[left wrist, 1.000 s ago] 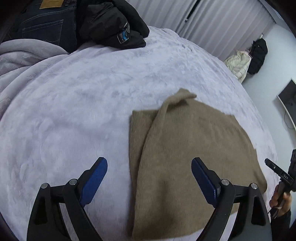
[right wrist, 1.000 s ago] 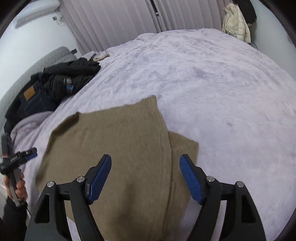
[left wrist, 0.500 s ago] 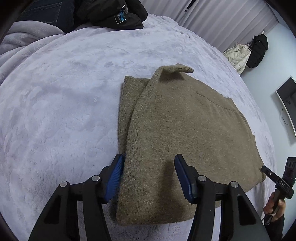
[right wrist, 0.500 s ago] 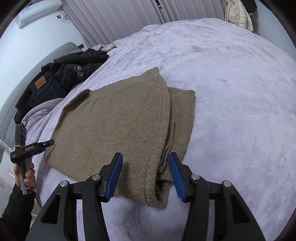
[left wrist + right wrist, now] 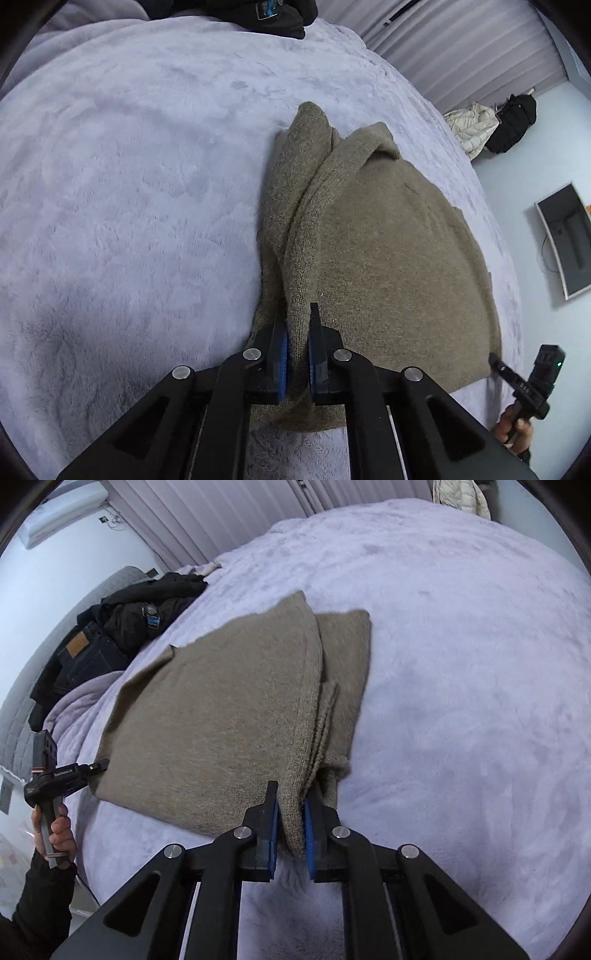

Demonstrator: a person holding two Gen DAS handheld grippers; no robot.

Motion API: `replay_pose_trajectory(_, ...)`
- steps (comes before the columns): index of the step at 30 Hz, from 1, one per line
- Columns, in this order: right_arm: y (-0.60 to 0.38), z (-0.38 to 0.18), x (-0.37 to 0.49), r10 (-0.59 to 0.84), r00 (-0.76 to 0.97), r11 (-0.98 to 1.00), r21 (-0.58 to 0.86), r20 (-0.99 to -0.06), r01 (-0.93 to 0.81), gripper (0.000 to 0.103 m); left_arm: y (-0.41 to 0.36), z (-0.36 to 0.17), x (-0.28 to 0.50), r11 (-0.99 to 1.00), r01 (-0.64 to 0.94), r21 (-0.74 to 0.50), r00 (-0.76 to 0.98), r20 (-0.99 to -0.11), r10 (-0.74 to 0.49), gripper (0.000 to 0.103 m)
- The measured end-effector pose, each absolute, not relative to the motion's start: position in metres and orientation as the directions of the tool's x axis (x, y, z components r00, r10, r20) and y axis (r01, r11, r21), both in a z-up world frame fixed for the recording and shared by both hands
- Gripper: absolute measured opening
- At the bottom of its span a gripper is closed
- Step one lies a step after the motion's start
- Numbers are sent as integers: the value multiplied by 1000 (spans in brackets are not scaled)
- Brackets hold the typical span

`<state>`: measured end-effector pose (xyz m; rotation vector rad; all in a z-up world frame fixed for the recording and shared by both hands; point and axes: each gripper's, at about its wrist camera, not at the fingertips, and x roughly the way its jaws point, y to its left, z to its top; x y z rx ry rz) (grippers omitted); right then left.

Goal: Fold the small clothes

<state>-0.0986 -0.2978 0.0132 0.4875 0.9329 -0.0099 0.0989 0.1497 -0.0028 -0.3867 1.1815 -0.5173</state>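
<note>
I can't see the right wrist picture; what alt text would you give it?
A hand-held gripper with blue pads is closing on the near corner of a folded tan sweater lying on a pale lilac bedspread. At far left, a hand holds the other hand-held gripper at the sweater's opposite corner; dark clothes are piled beyond.

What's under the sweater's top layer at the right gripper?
A narrower folded layer of the sweater shows beside and below the top panel, resting on the blanket. Anything deeper inside the fold is covered.
</note>
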Motion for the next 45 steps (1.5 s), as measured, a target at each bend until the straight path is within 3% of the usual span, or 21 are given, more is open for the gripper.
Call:
replay_pose_trajectory(1, -298, 11, -99, 195, 608, 893, 396, -770, 215, 13, 152, 2, 98, 815, 178, -551, 291, -762, -578, 10)
replay_pose_trajectory(3, -301, 16, -102, 204, 620, 875, 425, -757, 231, 19, 156, 18, 92, 840, 190, -508, 319, -777, -542, 24)
replay_pose_trajectory(5, -303, 29, -106, 180, 628, 876, 414, -757, 248, 22, 156, 41, 84, 888, 210, -408, 401, -793, -459, 73)
replay_pose_trajectory(6, -301, 39, -109, 132, 641, 894, 370, -756, 253, 24, 154, 55, 80, 902, 225, -370, 457, -777, -433, 81)
replay_pose_trajectory(8, -294, 58, -108, 32, 658, 929, 265, -752, 257, 46, 141, 78, 76, 890, 297, -346, 495, -742, -453, 82)
replay_pose_trajectory(10, -285, 71, -100, 8, 676, 948, 221, -737, 230, 57, 116, 94, 79, 859, 372, -353, 480, -718, -503, 82)
replay_pose_trajectory(14, -256, 74, -61, 90, 668, 962, 238, -738, 133, 57, 28, 91, 107, 761, 530, -373, 339, -729, -594, 82)
replay_pose_trajectory(17, -236, 53, -33, 123, 622, 965, 239, -773, 105, 57, -22, 65, 142, 789, 563, -246, 336, -804, -490, 82)
replay_pose_trajectory(20, -230, 37, -25, 146, 583, 960, 257, -799, 112, 57, -7, 43, 198, 879, 442, -180, 382, -848, -366, 82)
replay_pose_trajectory(24, -236, 42, -40, 119, 587, 967, 227, -801, 113, 57, 77, 47, 233, 892, 231, -387, 403, -797, -450, 82)
replay_pose_trajectory(29, -244, 60, -34, 86, 613, 970, 207, -786, 129, 58, 114, 61, 202, 862, 247, -442, 433, -746, -506, 82)
replay_pose_trajectory(34, -219, 61, 24, 85, 621, 981, 175, -780, 86, 69, 37, 61, 144, 790, 474, -388, 332, -752, -569, 85)
replay_pose_trajectory(35, -214, 58, 41, 85, 612, 982, 169, -786, 80, 70, 19, 57, 138, 793, 504, -342, 337, -767, -546, 87)
replay_pose_trajectory(38, -212, 36, 77, 12, 545, 992, 78, -838, 98, 70, -2, 24, 147, 878, 466, -106, 397, -862, -315, 87)
replay_pose_trajectory(40, -230, 20, 85, -81, 504, 986, 3, -860, 164, 69, 12, 14, 153, 887, 445, -125, 390, -864, -317, 87)
replay_pose_trajectory(43, -273, 15, 68, 15, 540, 960, 162, -842, 227, 69, 35, 26, 151, 899, 398, -182, 386, -856, -344, 87)
replay_pose_trajectory(45, -286, 17, 58, -11, 535, 954, 151, -845, 258, 69, 55, 41, 139, 913, 363, -185, 418, -844, -337, 87)
